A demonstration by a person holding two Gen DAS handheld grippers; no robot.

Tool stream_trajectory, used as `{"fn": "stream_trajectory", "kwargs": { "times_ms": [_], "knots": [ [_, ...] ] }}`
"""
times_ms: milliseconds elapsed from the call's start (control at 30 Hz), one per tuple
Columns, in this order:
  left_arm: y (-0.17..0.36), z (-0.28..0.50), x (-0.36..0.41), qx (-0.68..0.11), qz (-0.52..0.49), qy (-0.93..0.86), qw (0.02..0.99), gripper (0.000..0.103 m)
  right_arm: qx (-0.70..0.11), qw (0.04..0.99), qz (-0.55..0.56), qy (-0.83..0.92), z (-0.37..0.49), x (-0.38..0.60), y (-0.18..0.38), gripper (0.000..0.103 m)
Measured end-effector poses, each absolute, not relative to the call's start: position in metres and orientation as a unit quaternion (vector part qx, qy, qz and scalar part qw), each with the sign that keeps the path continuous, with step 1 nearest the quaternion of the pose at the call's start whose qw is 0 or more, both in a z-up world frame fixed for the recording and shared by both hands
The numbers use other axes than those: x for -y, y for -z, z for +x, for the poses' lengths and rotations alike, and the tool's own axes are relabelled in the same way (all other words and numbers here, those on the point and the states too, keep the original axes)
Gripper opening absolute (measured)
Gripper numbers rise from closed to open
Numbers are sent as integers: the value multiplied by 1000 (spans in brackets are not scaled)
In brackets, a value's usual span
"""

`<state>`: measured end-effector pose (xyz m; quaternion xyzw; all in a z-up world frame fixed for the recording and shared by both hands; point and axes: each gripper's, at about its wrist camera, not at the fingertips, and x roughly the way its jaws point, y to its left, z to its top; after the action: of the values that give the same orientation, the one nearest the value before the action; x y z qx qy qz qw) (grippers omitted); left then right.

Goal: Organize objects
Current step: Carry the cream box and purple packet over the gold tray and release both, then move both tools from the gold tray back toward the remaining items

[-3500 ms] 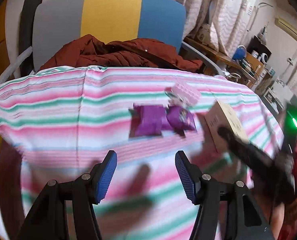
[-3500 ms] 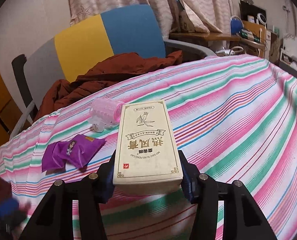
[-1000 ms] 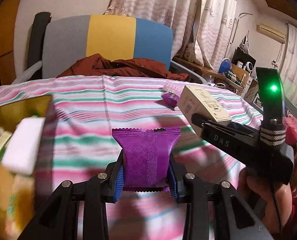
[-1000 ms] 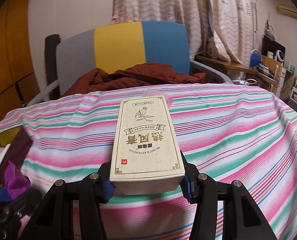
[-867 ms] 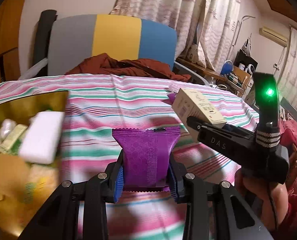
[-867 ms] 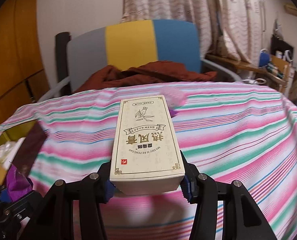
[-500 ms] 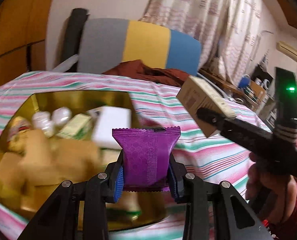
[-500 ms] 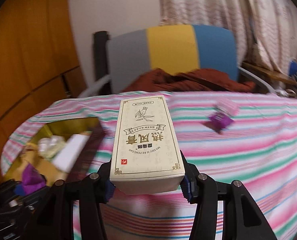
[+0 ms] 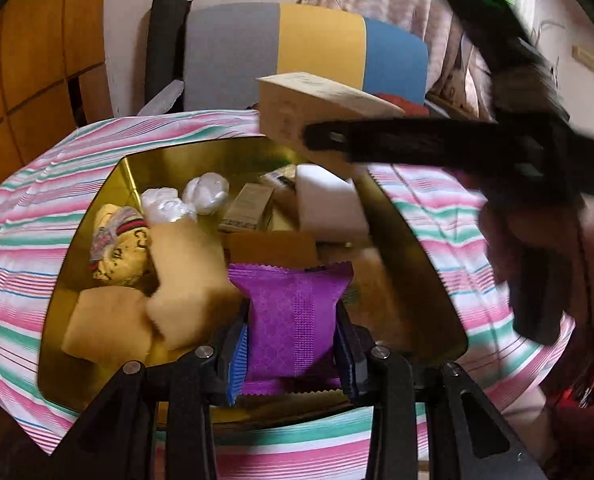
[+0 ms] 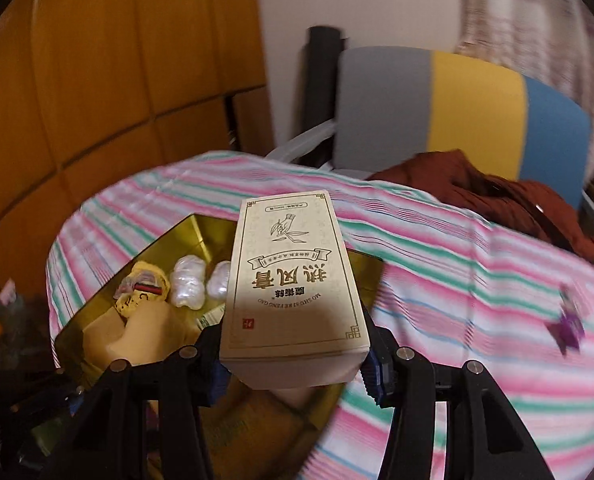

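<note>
Both claws grip cargo: left gripper (image 9: 293, 344) the purple packet (image 9: 293, 312), right gripper (image 10: 297, 364) the cream box (image 10: 293, 280); we'd release low inside the gold tin (image 9: 425, 248).

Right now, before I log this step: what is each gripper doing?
Left gripper: shut on the purple packet.
Right gripper: shut on the beige box.

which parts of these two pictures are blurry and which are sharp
Left wrist view: the right gripper and the hand behind it smear with motion; the purple packet stays sharp. Right wrist view: the cream box is crisp; the striped cloth and chair are blurred.
</note>
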<state>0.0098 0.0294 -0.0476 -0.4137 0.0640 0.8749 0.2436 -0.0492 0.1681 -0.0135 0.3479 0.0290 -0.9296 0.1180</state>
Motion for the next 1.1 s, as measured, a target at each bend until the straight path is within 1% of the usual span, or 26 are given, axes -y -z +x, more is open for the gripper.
{"fn": "stream_trajectory", "kwargs": {
  "times_ms": [33,67,100,167,200,233,267,300,367,467,500,533,567,600,700,767,833,967,1033,1100],
  "knots": [
    [48,10,-30,-74,-414,-874,245,40,-39,121,353,927,-57,-163,16,53],
    [49,12,-28,-80,-411,-875,243,49,-50,127,360,923,-66,-157,17,53],
    [49,13,-27,-85,-409,-876,240,52,-56,131,365,920,-74,-153,19,53],
    [51,13,-24,-81,-409,-876,242,54,-66,133,375,915,-91,-147,23,54],
    [52,12,-19,-74,-409,-877,241,55,-71,133,380,913,-99,-144,26,57],
    [51,11,-15,-64,-407,-879,239,56,-71,129,382,913,-105,-144,27,63],
    [50,8,-13,-56,-406,-880,239,56,-64,123,382,914,-109,-147,26,75],
    [48,8,-10,-48,-402,-883,238,56,-55,119,380,916,-111,-151,26,83],
    [41,10,-3,-35,-383,-894,231,56,-32,105,376,920,-112,-163,23,84],
    [28,16,7,-11,-349,-910,223,56,-25,72,368,927,-110,-175,21,83],
    [25,17,10,-3,-340,-915,218,56,-29,58,366,928,-109,-179,21,79],
    [22,17,13,4,-334,-918,212,56,-32,53,365,929,-109,-181,21,68],
    [20,18,15,9,-330,-921,206,56,-37,49,366,929,-109,-181,21,63],
    [18,18,18,14,-325,-924,199,56,-46,39,367,928,-110,-181,21,55],
    [16,18,25,32,-317,-929,187,56,-64,23,359,931,-112,-176,20,53],
    [15,17,29,48,-315,-930,185,56,-73,29,358,930,-115,-169,21,53],
    [13,20,28,56,-316,-928,186,56,-66,42,364,928,-122,-162,26,53],
    [12,22,20,53,-317,-927,194,56,11,89,401,912,-145,-157,39,53],
    [13,21,16,51,-320,-924,203,56,54,111,417,901,-151,-159,43,52],
    [14,23,12,44,-320,-924,204,56,86,115,403,904,-142,-168,35,53]
  ]
}}
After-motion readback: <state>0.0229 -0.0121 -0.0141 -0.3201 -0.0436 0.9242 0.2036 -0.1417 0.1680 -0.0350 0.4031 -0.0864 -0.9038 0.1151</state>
